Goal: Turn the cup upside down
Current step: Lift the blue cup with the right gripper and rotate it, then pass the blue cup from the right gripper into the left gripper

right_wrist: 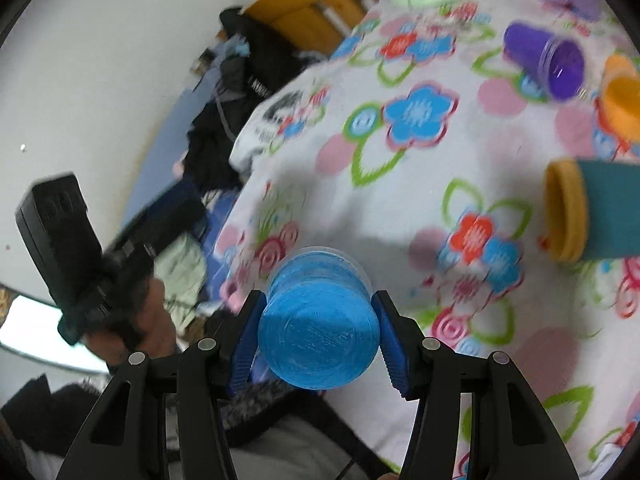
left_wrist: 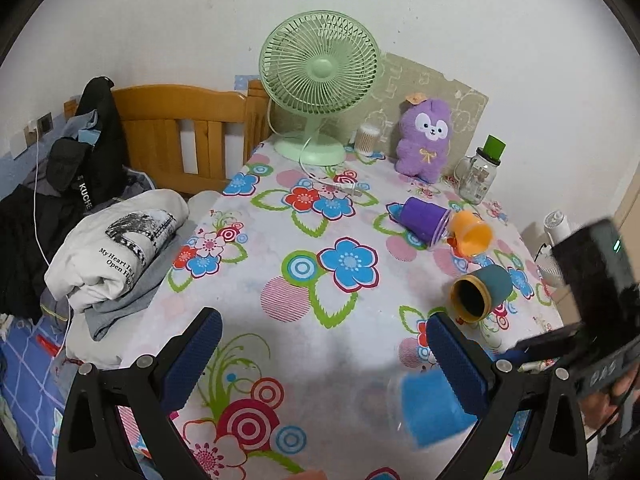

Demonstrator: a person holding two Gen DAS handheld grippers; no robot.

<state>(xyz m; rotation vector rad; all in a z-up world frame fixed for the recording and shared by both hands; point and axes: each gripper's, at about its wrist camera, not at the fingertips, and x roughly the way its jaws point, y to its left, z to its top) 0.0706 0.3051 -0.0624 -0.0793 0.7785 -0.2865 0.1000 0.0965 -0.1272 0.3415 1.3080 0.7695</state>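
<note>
flowered cloth covers the counter [left_wrist: 280, 240], which stands against a white wall with a wooden bed frame [left_wrist: 176, 128] and a heap of clothes [left_wrist: 116, 248] to one side. at the back are a green fan [left_wrist: 318, 80], a purple plush toy [left_wrist: 426, 140] and a glass jar with a green lid [left_wrist: 480, 172].

three cups lie on their sides toward the far right of the cloth: a purple cup [left_wrist: 424, 220], an orange cup [left_wrist: 472, 234] touching its rim, and, nearer, a teal cup with a yellow rim [left_wrist: 480, 292].

the right hand-held gripper [right_wrist: 320, 332] is clamped on the blue cup [right_wrist: 318, 320], one blue pad on each side of it. the cup is held above the near part of the counter, its flat base toward the camera and its clear-rimmed mouth pointing away toward the cloth. in the left wrist view the same blue cup [left_wrist: 432, 408] appears blurred, low on the right, partly behind a finger.

the left hand-held gripper [left_wrist: 324, 356] hangs over the near edge of the counter with its fingers wide apart and nothing between them.
</note>
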